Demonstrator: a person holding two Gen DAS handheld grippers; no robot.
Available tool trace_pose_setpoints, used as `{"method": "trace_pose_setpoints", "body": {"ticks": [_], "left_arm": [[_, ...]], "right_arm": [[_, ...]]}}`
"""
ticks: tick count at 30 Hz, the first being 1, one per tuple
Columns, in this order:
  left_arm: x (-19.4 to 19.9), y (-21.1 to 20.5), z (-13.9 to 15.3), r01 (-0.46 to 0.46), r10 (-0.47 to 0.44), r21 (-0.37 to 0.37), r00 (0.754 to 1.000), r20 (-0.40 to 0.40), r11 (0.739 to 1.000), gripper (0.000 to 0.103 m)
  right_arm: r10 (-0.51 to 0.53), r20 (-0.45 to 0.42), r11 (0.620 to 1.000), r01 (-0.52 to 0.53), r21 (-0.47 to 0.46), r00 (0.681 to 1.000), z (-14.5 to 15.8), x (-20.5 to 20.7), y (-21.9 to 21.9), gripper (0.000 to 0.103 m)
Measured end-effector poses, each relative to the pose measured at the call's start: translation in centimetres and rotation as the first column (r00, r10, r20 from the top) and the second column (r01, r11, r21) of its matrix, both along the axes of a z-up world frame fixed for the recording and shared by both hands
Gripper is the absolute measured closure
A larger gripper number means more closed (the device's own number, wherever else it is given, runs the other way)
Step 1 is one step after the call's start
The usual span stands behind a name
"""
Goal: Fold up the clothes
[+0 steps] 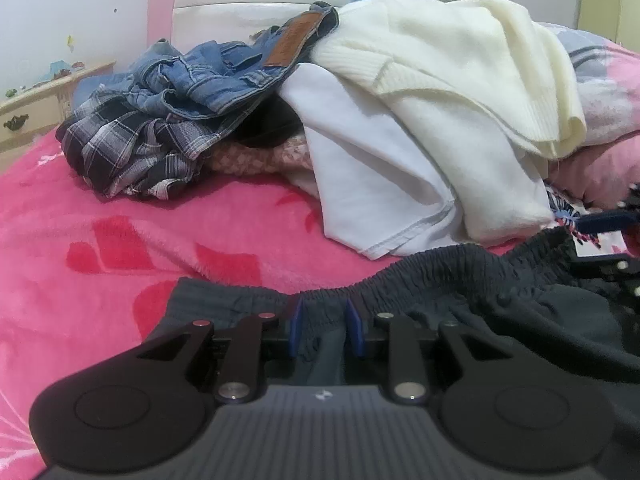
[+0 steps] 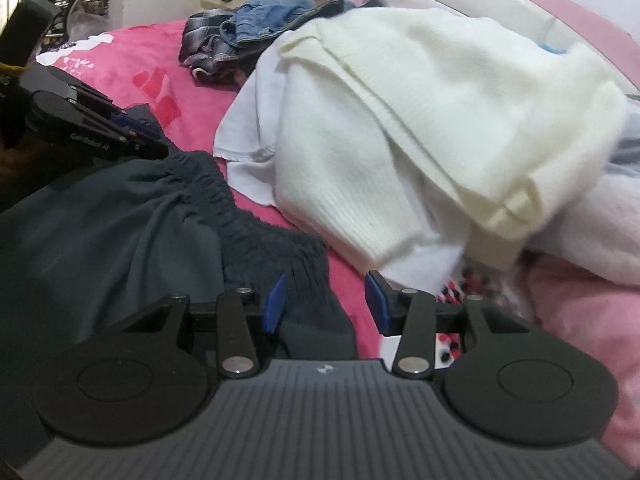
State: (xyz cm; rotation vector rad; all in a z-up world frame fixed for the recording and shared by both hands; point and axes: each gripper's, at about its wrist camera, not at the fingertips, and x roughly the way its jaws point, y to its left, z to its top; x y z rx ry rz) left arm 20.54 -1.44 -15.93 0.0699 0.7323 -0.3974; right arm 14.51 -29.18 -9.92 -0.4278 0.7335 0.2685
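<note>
On a bed spread with a bright pink blanket (image 1: 120,216), a dark garment with an elastic waistband (image 1: 440,276) lies nearest the cameras, gathered waistband edge facing the clothes pile. The left gripper (image 1: 324,328) is clamped on a bunched fold of that waistband, blue pads pressing the fabric from both sides. The right gripper (image 2: 326,300) stands parted over the waistband's other end; fabric touches its left pad while the right pad stands clear above the blanket, so nothing is pinched. Beyond lies a heap of unfolded clothes: a cream knit sweater (image 1: 452,60) draped over a white cloth (image 1: 372,176), with blue jeans (image 1: 208,76) and a plaid shirt (image 1: 132,148) alongside. A cream nightstand (image 1: 36,108) stands beside the bed.
</note>
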Motion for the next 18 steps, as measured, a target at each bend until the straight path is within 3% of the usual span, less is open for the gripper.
{"method": "trace_pose_setpoints", "body": {"ticks": [3, 7, 10, 12, 14, 15, 18], "left_arm": [[0.1, 0.0, 0.0, 0.001, -0.001, 0.001, 1.0, 0.0, 1.0, 0.077], [0.0, 0.0, 0.0, 0.007, -0.007, 0.006, 1.0, 0.004, 1.0, 0.077], [-0.1, 0.0, 0.0, 0.007, -0.008, 0.009, 1.0, 0.011, 1.0, 0.077], [-0.1, -0.1, -0.1, 0.008, -0.008, 0.012, 1.0, 0.015, 1.0, 0.077], [-0.2, -0.1, -0.1, 0.012, -0.012, 0.016, 1.0, 0.018, 1.0, 0.077], [-0.2, -0.1, 0.0, 0.014, -0.014, 0.017, 1.0, 0.019, 1.0, 0.077], [-0.1, -0.1, 0.0, 0.024, -0.024, 0.022, 0.999, 0.021, 0.999, 0.077]], "right_arm": [[0.144, 0.06, 0.977, -0.132, -0.169, 0.988, -0.4, -0.8, 2.5, 0.062], [0.238, 0.014, 0.931, -0.224, -0.29, 0.971, -1.3, -1.1, 4.2, 0.063], [0.217, -0.043, 0.93, -0.22, -0.295, 0.975, -2.6, -0.1, 4.0, 0.063], [0.19, -0.03, 0.927, -0.189, -0.324, 0.981, -2.8, 0.1, 3.9, 0.067], [0.163, -0.01, 0.922, -0.155, -0.354, 0.987, -3.0, 0.3, 3.9, 0.091], [0.149, 0.001, 0.919, -0.138, -0.369, 0.989, -3.1, 0.4, 3.9, 0.096], [0.077, 0.02, 0.936, -0.065, -0.346, 0.997, -2.6, 0.9, 2.9, 0.097]]}}
